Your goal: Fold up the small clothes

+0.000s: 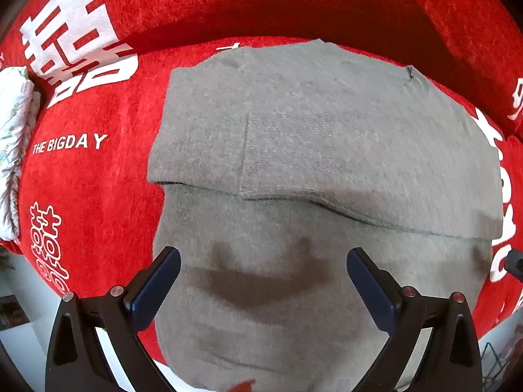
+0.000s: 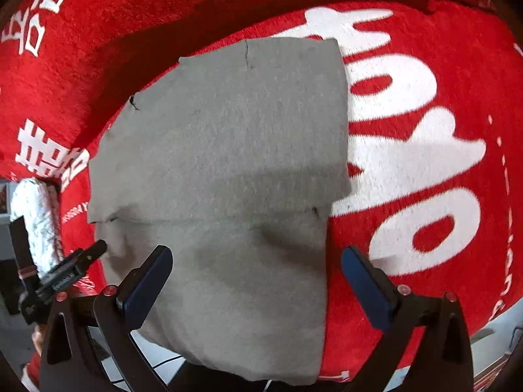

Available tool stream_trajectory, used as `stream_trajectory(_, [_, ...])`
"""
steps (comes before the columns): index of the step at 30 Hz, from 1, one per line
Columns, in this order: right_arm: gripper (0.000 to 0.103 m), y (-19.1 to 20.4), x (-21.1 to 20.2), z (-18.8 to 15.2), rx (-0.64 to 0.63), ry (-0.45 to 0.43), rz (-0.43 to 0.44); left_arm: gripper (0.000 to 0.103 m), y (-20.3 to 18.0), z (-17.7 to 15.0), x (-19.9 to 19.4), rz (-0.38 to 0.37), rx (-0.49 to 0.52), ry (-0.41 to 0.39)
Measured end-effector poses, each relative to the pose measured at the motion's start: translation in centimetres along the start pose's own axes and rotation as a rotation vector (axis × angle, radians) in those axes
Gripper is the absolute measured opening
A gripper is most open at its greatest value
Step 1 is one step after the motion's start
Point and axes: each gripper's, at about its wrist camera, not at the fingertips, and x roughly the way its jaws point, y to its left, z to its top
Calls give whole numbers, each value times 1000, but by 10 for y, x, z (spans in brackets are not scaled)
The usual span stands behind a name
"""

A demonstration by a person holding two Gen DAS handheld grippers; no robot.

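A grey knit garment (image 1: 310, 150) lies flat on a red cover, its far part folded over the near part, with the fold's edge running across the middle. My left gripper (image 1: 263, 258) hovers open above the garment's near half, nothing between its blue pads. The right wrist view shows the same grey garment (image 2: 228, 150) with its right edge straight. My right gripper (image 2: 256, 256) stands open over the garment's near right part, pads clear of the cloth. The left gripper's black body (image 2: 65, 274) shows at the left of the right wrist view.
The red cover (image 1: 98, 179) with white lettering spreads under and behind the garment, rising at the back like a cushion. A folded white patterned cloth (image 1: 14, 150) lies at the far left. The cover's front edge is near, with pale floor below.
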Motion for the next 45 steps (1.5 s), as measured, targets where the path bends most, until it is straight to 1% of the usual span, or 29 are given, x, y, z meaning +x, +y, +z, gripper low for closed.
stream_trajectory(2, [103, -4, 0, -2, 16, 5, 22, 102, -3, -4, 0, 1, 9, 10])
stream_trajectory(4, [103, -9, -1, -5, 23, 12, 32, 102, -8, -8, -1, -15, 23, 27])
stream_trajectory(10, [103, -18, -10, -9, 20, 26, 51, 102, -20, -21, -13, -15, 37, 13])
stream_trajectory(14, [103, -23, -12, -13, 26, 28, 50, 102, -26, -29, -14, -25, 30, 19])
stream_trajectory(17, [103, -24, -11, -19, 45, 27, 57, 102, -31, -34, -15, -24, 50, 20])
stream_trajectory(23, [103, -19, -6, -44, 75, 6, 52, 102, -30, -48, -18, -35, 120, -10])
stream_trajectory(28, [103, -12, 6, -68, 103, 0, 49, 102, -14, -67, -13, -48, 148, -10])
stream_trajectory(33, [103, 4, -8, -92, 123, -53, 50, 102, 14, -89, -28, -60, 151, -13])
stream_trajectory(37, [103, 17, -32, -105, 105, -116, 16, 102, 33, -96, -48, -69, 154, -23])
stream_trajectory(39, [103, 21, -44, -114, 108, -142, 15, 102, 37, -97, -61, -71, 173, -42])
stream_trajectory(41, [103, 23, -56, -125, 124, -165, 34, 102, 37, -99, -70, -62, 199, -57])
stream_trajectory(44, [103, 29, -69, -144, 144, -196, 98, 102, 31, -104, -79, -36, 263, -58])
stream_trajectory(45, [103, 31, -73, -150, 149, -202, 110, 102, 27, -109, -82, -20, 304, -50])
